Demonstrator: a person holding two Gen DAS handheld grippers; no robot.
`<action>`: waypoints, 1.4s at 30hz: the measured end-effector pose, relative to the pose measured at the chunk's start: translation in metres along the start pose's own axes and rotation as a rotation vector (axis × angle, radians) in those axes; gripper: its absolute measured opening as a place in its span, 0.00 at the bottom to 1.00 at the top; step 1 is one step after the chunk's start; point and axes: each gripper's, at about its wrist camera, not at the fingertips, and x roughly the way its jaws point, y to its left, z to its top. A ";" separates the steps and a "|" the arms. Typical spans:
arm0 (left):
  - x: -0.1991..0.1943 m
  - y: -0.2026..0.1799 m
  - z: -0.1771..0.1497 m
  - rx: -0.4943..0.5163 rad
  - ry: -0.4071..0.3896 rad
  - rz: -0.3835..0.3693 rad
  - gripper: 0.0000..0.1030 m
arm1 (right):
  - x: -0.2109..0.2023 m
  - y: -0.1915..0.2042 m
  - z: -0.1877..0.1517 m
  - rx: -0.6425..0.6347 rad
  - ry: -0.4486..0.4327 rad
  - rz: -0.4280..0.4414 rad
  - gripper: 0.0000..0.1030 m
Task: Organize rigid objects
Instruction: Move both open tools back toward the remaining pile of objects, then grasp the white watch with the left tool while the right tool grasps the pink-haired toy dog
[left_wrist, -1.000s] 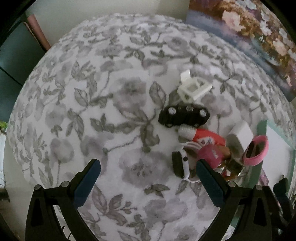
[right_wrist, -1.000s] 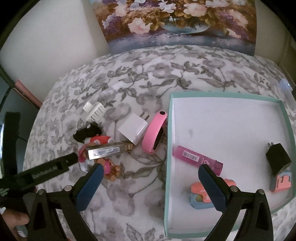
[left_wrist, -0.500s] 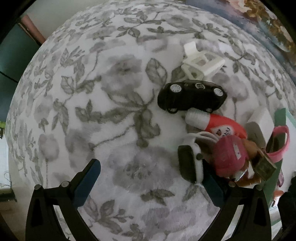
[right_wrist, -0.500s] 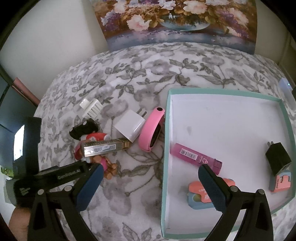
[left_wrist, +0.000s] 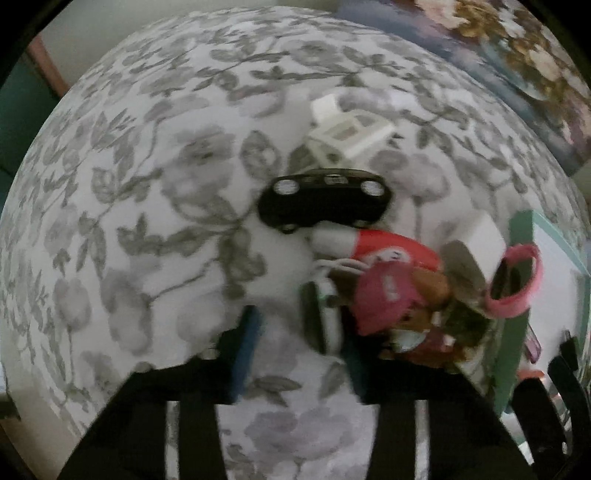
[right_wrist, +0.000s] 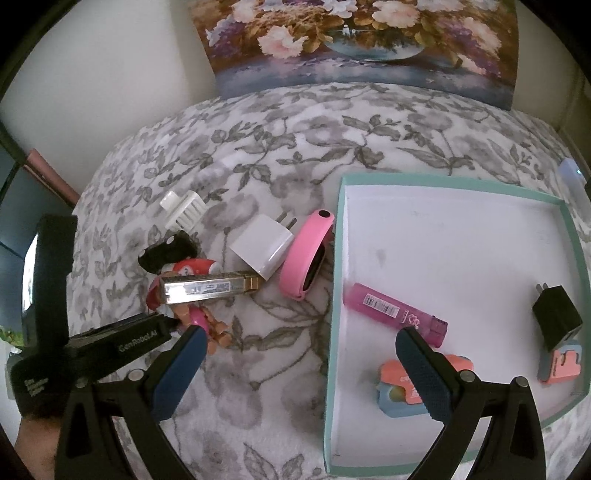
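My left jaws (left_wrist: 301, 330) point almost straight down at the floral cloth (left_wrist: 147, 229) and have just been closing. A black-faced watch with a white strap (left_wrist: 321, 314) lies between them, close to the right pad. Cloth shows between it and the left pad, so I am not clamped on it (the view is blurred, mind). Just beyond the watch is a small doll in a pink cap (left_wrist: 384, 295), then a red-and-white tube (left_wrist: 391, 251). A black toy car (left_wrist: 325, 201) lies on its side touching the tube, and a white slatted piece (left_wrist: 347, 133) sits farthest out.

My right jaws (right_wrist: 303, 369) stand spread wide and hold nothing, hanging over the near left wall of the teal tray (right_wrist: 334, 332). In the tray, nearest me, are a coral-and-blue clip (right_wrist: 391, 391) and a second one (right_wrist: 561, 365) at the right wall. Behind them lie a pink tube with a barcode (right_wrist: 391, 314) and a black plug (right_wrist: 557, 317). Left of the tray, a shiny metal bar (right_wrist: 210, 286) rests across the doll. Farther back, a pink wristband (right_wrist: 306, 258) touches the tray's outer wall, with a white charger (right_wrist: 262, 247) against it. A flower painting (right_wrist: 354, 44) leans on the wall behind.
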 end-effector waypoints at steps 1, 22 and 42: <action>0.000 -0.003 0.000 0.008 -0.002 -0.011 0.25 | 0.000 0.000 0.000 -0.001 0.000 0.000 1.00; 0.001 0.034 -0.001 -0.072 0.018 -0.080 0.15 | 0.016 0.039 -0.010 -0.101 0.031 0.182 0.73; 0.004 0.033 -0.005 -0.013 0.029 -0.067 0.15 | 0.054 0.081 -0.025 -0.220 0.096 0.245 0.47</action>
